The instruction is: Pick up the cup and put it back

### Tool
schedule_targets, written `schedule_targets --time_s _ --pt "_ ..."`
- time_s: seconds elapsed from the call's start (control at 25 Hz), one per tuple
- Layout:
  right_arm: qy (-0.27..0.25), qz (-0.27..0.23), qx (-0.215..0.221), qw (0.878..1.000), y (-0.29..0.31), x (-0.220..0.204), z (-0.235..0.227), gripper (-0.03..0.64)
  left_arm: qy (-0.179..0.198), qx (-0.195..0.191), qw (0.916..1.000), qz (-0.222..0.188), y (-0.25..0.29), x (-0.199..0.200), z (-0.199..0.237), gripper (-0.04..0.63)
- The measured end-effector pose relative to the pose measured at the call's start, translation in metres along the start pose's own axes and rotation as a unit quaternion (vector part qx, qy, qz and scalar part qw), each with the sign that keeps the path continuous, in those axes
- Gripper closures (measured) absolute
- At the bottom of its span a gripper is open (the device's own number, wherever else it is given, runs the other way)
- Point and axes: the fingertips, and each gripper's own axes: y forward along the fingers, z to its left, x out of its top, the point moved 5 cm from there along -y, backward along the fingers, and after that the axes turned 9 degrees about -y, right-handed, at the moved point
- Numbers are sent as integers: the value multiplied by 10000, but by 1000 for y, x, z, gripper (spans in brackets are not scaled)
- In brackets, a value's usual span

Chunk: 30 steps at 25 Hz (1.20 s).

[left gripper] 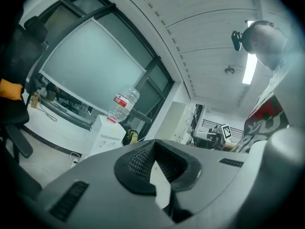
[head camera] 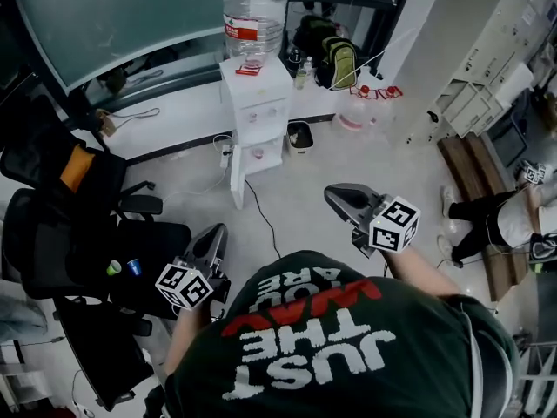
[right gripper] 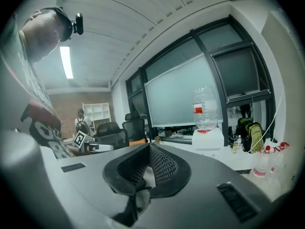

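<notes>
A white water dispenser [head camera: 257, 111] with a big clear bottle [head camera: 254, 11] on top stands ahead by the window ledge. A small pinkish thing [head camera: 258, 154] sits in its niche; it is too small to tell whether it is the cup. My left gripper [head camera: 218, 231] and right gripper [head camera: 332, 193] are held out level in front of my chest, well short of the dispenser. Both have their jaws together with nothing between them. The dispenser [left gripper: 107, 132] shows beyond the left gripper [left gripper: 153, 144] in the left gripper view, and the dispenser [right gripper: 208, 140] beyond the right gripper [right gripper: 148, 147] in the right gripper view.
Black office chairs [head camera: 78, 225] crowd the left side. A cable [head camera: 261, 216] runs over the floor from the dispenser. A backpack [head camera: 339, 64] leans on the ledge. A seated person [head camera: 500, 220], a wooden bench [head camera: 474, 172] and white cabinets [head camera: 496, 50] are on the right.
</notes>
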Motion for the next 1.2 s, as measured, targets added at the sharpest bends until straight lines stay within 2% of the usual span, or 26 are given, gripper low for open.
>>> schedule_targets --time_s 0.12,0.28,0.48,0.6,0.72,0.84,0.92,1.08,1.2 --pt "127 75 -94 9998 21 -4 -12 583 -99 38 9999 50 2 3 23 592" --pt "110 106 -28 9999 58 5 -25 583 -142 172 9997 94 7 27 48 592" --pt "170 83 193 9996 91 -3 -73 583 -165 479 9987 62 34 31 69 592" --pt "221 75 482 9986 106 -16 -118 583 -152 751 9971 24 63 16 81 592" --pt "142 88 807 9966 122 -29 -183 583 -149 1131 9935 -63 109 7 92 592" --pt "-180 223 1165 9928 142 -49 -255 583 -255 1617 9862 -252 168 -3 109 592" --pt "-325 399 1468 9878 160 -63 -298 583 -466 1926 9797 -305 206 -13 123 592" --pt "-589 745 1879 9776 202 -93 -369 583 -679 2226 9725 44 273 -26 154 592" --pt "-717 940 1958 9735 241 -122 -399 583 -847 2322 9689 87 302 -28 184 592"
